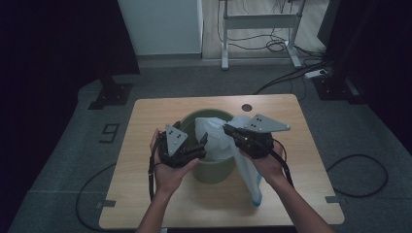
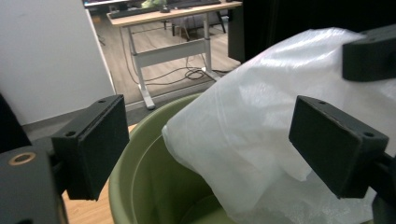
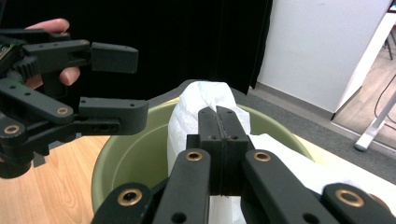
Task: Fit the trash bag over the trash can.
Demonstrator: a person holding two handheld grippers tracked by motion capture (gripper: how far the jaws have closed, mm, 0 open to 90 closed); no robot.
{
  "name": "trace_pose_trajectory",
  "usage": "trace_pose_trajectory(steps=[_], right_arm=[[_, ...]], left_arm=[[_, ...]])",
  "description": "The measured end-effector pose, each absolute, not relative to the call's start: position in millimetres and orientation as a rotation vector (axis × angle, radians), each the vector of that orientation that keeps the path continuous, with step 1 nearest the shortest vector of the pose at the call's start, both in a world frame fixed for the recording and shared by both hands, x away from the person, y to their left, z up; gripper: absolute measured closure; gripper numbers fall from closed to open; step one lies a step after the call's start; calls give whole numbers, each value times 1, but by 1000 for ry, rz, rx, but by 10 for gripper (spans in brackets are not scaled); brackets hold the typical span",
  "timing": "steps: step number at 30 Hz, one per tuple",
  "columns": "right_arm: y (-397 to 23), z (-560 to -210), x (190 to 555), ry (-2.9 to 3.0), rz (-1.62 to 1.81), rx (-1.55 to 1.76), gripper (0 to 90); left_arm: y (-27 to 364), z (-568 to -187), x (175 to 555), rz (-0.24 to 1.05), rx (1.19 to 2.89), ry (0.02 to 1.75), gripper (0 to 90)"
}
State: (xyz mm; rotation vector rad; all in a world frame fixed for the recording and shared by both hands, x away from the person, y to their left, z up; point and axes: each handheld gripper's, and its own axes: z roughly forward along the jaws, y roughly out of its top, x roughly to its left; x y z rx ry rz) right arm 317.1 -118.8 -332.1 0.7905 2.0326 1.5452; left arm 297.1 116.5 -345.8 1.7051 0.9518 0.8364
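A round olive-green plastic bin (image 1: 214,170) stands near the middle of the light wooden desk (image 1: 145,126), and a thin, translucent white plastic bag (image 1: 216,138) is bunched over its mouth. In the high view the bag's bulk sits over the bin's opening toward three o'clock, and one long tail of it spills over the rim and hangs down the outside wall toward five o'clock, ending on the desk near the person's right forearm.

The right tongs (image 3: 218,116) are pressed together on a fold of the bag, pinching the film just above the bin's rim; in the right gripper view the white plastic rises in a crumpled peak beyond the jaw tips. In the high view these tongs (image 1: 227,129) point toward nine o'clock across the opening.

The left tongs (image 2: 208,149) stand wide apart, with nothing pressed between them. In the left gripper view the bag and the bin's near rim lie between the two black pads without touching either. From the high view the left tongs (image 1: 203,144) hover at the bin's nine o'clock edge, aimed toward three o'clock, just beside the right ones.
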Motion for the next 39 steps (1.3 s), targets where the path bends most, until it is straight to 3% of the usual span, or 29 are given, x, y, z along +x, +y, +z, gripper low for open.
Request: trace_pose_trajectory(steps=[19,20,22,25,33,39], right_arm=[[-108,-375,318,2194,1512,774,891],[-107,-376,319,2196,1518,773,841],[-108,-376,318,2195,1543,775,652],[-114,-372,309,2154,1571,782,502],[-151,-367,278,2029,1605,817,419],[-182,-391,260,2002,1585,925,371]], left_arm=[[119,-353,306,815,1710,989,140],[119,-354,307,813,1710,991,140],[120,-354,307,807,1710,994,140],[120,-355,308,807,1713,993,141],[115,-363,311,792,1728,1001,141],[117,-366,311,787,1733,1007,141]])
